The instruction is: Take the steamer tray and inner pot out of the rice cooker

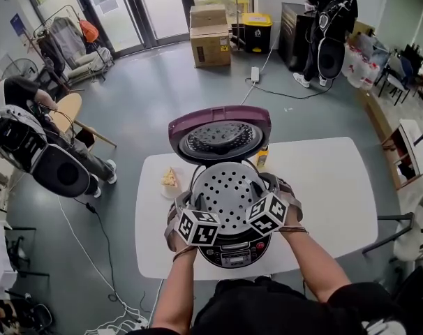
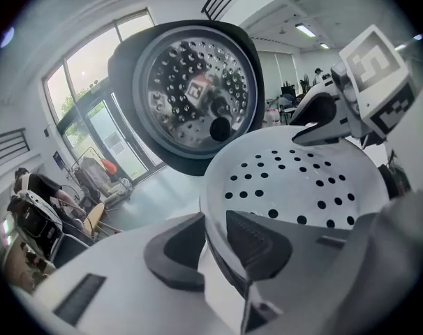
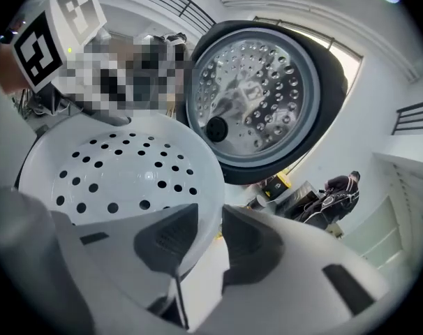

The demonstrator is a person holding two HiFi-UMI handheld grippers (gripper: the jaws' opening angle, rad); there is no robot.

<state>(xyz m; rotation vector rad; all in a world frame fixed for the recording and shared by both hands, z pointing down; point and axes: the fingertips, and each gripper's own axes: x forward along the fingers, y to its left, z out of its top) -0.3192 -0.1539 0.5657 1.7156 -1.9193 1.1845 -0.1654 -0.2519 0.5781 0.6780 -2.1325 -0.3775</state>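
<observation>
The rice cooker (image 1: 234, 251) stands on the white table with its purple lid (image 1: 220, 135) tipped up and back. A white perforated steamer tray (image 1: 225, 195) is over its open mouth. My left gripper (image 1: 185, 204) is shut on the tray's left rim, and in the left gripper view (image 2: 211, 246) the rim (image 2: 213, 208) runs between the two dark pads. My right gripper (image 1: 273, 185) is shut on the right rim, and in the right gripper view (image 3: 210, 239) the tray (image 3: 121, 173) fills the left. The inner pot is hidden under the tray.
The table (image 1: 337, 187) also bears a small plate of yellow food (image 1: 169, 179) left of the cooker and a yellow bottle (image 1: 262, 158) behind it. A seated person (image 1: 30, 142) is at the left, another person (image 1: 329, 26) stands far back. Cardboard boxes (image 1: 210, 37) sit beyond.
</observation>
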